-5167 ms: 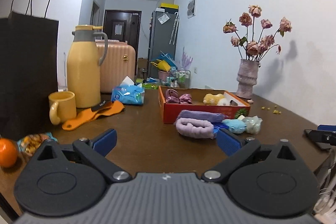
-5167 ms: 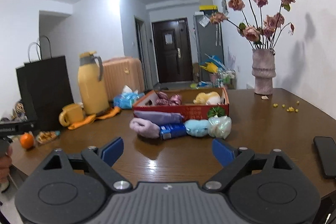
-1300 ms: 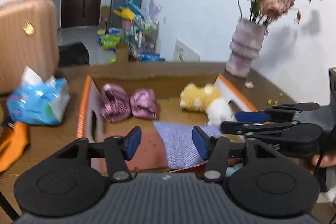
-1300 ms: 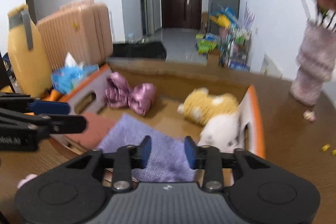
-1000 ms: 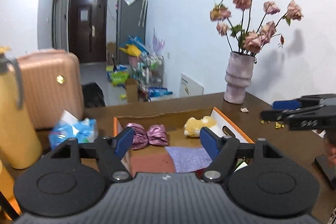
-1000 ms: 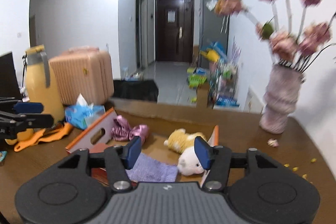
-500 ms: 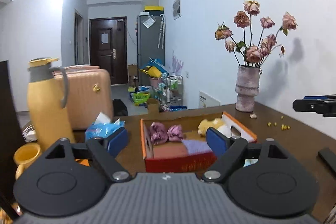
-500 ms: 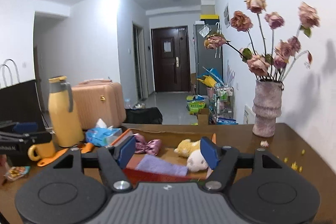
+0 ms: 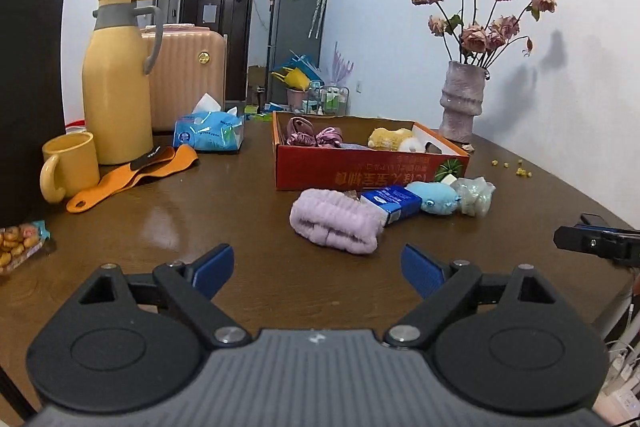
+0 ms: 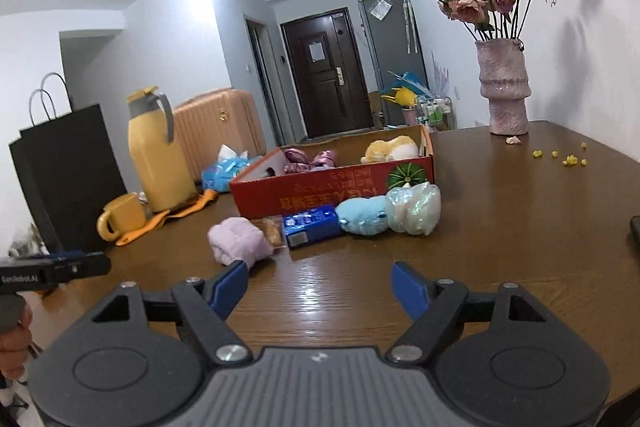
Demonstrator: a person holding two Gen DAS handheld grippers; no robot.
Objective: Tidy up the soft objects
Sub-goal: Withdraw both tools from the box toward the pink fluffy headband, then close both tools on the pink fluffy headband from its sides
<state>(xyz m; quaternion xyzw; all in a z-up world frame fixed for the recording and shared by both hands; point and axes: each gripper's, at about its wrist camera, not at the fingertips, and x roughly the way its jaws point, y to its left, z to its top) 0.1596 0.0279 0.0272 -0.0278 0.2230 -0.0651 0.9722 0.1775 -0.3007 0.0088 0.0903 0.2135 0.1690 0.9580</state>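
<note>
Here, fluffy ribbed lilac headband (image 9: pixel 335 223) — rolled, glossy wood table (image 9: pixel 224 227), cardboard box (image 9: pixel 360 173)

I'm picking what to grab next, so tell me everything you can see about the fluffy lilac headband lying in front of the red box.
The lilac headband is a plush, fleecy loop, pale purple with lengthwise ribbed folds, lying flattened and bunched on the brown table. It sits apart from the red box, nearer the cameras. Its far end lies against a small snack packet and the blue packet. Neither gripper touches it.
</note>
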